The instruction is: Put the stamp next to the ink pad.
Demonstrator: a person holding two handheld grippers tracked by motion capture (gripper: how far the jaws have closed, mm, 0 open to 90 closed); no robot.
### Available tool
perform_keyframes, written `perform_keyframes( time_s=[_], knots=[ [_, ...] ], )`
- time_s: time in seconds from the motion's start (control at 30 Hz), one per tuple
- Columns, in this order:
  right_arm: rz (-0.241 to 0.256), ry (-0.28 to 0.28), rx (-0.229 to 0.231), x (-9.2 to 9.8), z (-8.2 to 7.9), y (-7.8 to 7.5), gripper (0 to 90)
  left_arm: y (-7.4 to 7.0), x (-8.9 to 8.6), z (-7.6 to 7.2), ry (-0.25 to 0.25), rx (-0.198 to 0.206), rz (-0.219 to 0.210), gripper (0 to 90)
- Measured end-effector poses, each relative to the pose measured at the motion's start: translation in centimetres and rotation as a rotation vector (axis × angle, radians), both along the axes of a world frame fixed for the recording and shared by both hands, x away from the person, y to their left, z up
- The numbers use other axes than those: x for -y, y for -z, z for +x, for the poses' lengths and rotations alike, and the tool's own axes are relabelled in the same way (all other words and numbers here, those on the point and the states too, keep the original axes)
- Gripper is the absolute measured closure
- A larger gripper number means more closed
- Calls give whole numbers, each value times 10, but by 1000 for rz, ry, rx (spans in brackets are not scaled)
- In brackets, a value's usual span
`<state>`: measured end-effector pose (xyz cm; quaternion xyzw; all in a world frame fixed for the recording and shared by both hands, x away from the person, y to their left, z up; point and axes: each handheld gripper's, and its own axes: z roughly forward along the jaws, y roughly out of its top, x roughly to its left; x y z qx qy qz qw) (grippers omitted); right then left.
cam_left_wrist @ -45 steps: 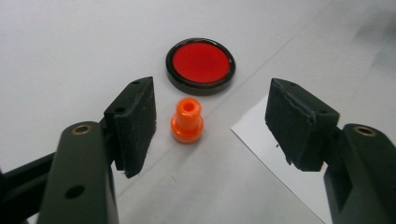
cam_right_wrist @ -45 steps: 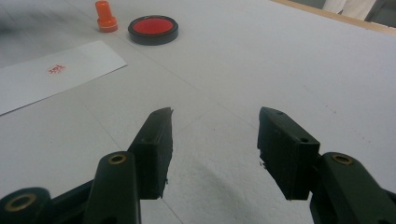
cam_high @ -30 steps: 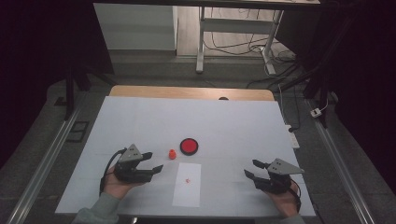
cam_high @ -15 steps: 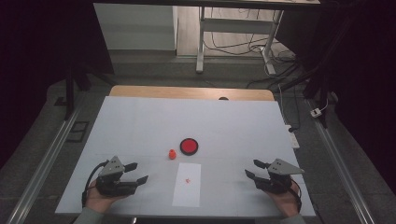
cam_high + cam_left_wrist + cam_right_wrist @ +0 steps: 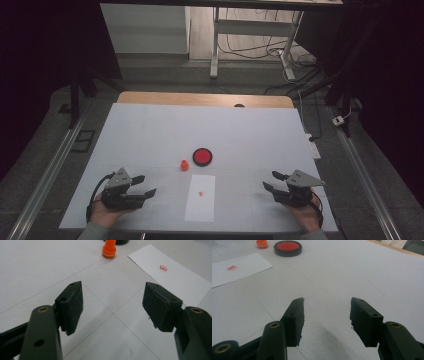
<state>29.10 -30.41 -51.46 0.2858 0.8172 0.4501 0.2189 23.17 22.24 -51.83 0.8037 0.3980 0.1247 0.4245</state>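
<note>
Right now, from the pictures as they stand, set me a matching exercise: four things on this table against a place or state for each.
Things:
1. orange stamp
2. ink pad
3. paper slip
4. left gripper

Descriptions:
A. round, black rim, red middle
B. white, bears a small red mark
C. open, holding nothing
D. upright on the table, between the ink pad and the paper slip's far corner

Pairs: 1-D, 2-A, 3-B, 4-C
</note>
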Motion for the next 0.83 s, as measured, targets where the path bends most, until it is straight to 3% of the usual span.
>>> perform_keyframes(
  time_s=[0.83],
  knots=[
    [-1, 1, 6, -1, -2, -1, 444, -1, 0, 3, 0, -3, -8, 325]
  ],
)
